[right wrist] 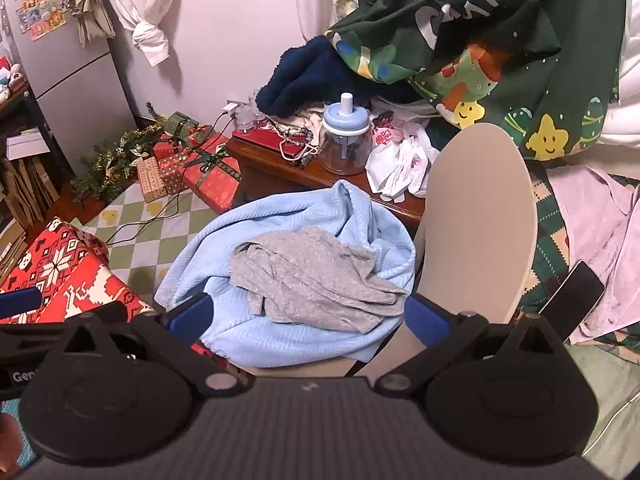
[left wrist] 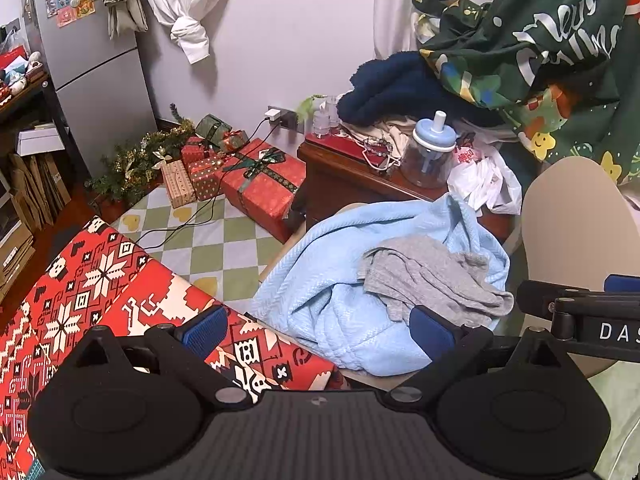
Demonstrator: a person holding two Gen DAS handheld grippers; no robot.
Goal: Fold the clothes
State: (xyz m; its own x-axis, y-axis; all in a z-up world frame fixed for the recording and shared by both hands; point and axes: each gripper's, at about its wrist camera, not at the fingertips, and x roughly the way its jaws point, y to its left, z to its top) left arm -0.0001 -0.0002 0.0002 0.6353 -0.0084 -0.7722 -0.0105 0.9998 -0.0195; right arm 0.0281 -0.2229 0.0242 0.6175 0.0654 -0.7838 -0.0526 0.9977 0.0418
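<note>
1. Grey garment (right wrist: 316, 276): crumpled, lying on top of a bunched light blue blanket (right wrist: 280, 224) on a beige chair (right wrist: 480, 220).
2. Left gripper (left wrist: 316, 330): jaws spread, empty, over the blanket's near edge.
3. Right gripper (right wrist: 308, 316): jaws spread, empty, flanking the grey garment's near edge.
4. Red patterned cloth (left wrist: 92, 288): covers the surface at the left.
5. Wooden side table (left wrist: 340, 164): behind the chair; holds a blue-lidded jar (left wrist: 430, 152) and a white plastic bag (left wrist: 484, 180).
6. Floor: green checked mat (left wrist: 208, 244), wrapped presents (left wrist: 260, 180).
7. Fridge (left wrist: 88, 48): back left corner.
</note>
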